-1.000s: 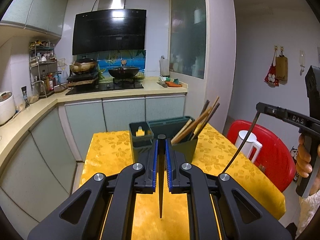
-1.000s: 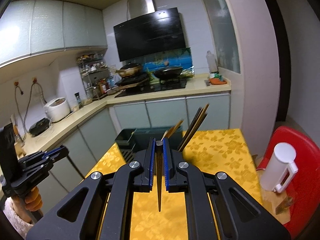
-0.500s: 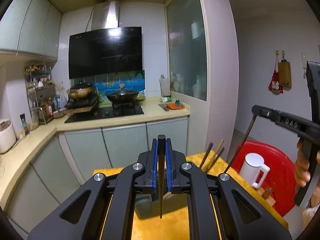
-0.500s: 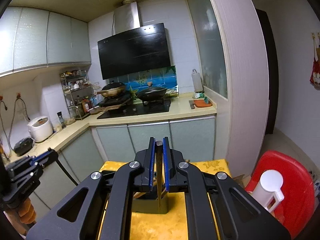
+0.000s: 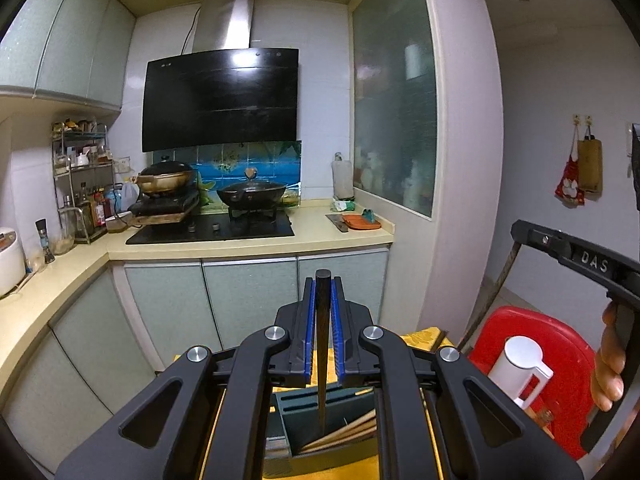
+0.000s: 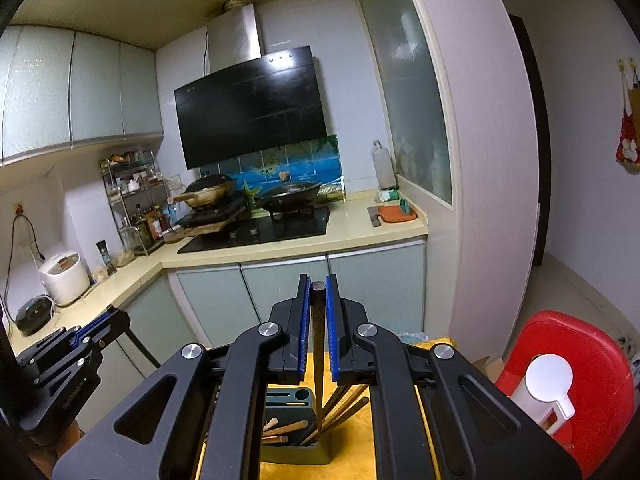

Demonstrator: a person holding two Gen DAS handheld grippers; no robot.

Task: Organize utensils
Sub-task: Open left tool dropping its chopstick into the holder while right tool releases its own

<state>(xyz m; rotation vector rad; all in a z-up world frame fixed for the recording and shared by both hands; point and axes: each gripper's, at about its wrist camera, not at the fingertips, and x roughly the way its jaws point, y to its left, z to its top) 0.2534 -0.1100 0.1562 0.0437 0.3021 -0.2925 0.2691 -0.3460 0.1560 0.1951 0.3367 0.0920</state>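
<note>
My left gripper [image 5: 323, 284] is shut on a dark chopstick [image 5: 322, 352] that hangs down, its tip inside the grey-green utensil holder [image 5: 332, 456] on the yellow tablecloth. My right gripper [image 6: 318, 286] is shut on another dark chopstick [image 6: 318, 360] whose tip points down at the same holder [image 6: 294, 446]. Several wooden chopsticks [image 6: 340, 406] lean in the holder. The right gripper also shows at the right of the left wrist view [image 5: 516, 228], the left gripper at the lower left of the right wrist view [image 6: 116, 316].
A red plastic stool [image 6: 580, 376] with a white kettle [image 6: 546, 384] stands to the right of the table. Behind are kitchen cabinets [image 5: 240, 296], a counter with a stove and woks [image 5: 252, 194], and a wall pillar [image 5: 460, 200] at the right.
Both grippers have risen and tilted up over the holder. The table has dropped almost out of view and the chopstick tips now hang at the holder's opening.
</note>
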